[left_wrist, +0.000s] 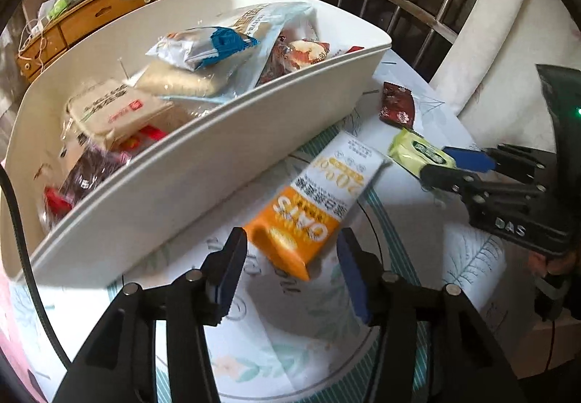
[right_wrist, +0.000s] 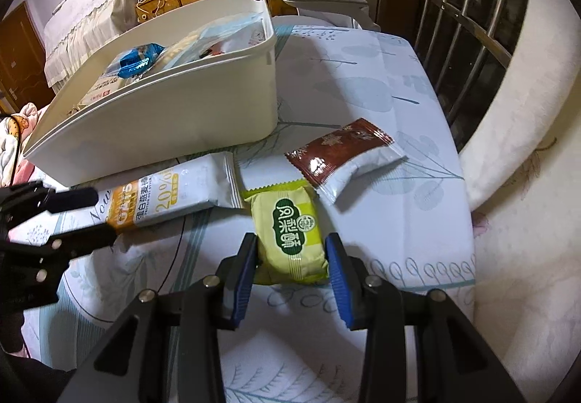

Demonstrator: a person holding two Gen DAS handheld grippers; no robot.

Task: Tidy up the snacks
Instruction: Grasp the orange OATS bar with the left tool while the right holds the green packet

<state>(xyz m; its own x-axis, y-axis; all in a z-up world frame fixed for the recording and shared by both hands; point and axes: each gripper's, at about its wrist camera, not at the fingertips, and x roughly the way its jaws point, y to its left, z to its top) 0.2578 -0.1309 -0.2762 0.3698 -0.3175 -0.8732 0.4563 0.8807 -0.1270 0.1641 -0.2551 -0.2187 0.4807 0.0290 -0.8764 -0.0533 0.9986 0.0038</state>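
Left wrist view: left tongs (left_wrist: 292,257) straddle the orange end of the oat bar (left_wrist: 319,199), apparently gripping it, though blur obscures pad contact. Right tongs (right_wrist: 292,259) clamp the green pastry packet (right_wrist: 290,232). The brown sachet (right_wrist: 345,158) lies at one o'clock; the white bin (right_wrist: 174,112) at eleven. Lift each clear of the surface (right_wrist: 399,94) before swinging binward.

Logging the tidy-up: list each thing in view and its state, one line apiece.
White bin: upright on the table, packed with snacks.
Oat bar packet: outside the bin, orange end between the left gripper jaws, pads not clearly pressing.
Green pastry packet: sealed, clamped by the right gripper.
Brown-and-white packet: sealed, lying loose on the table.
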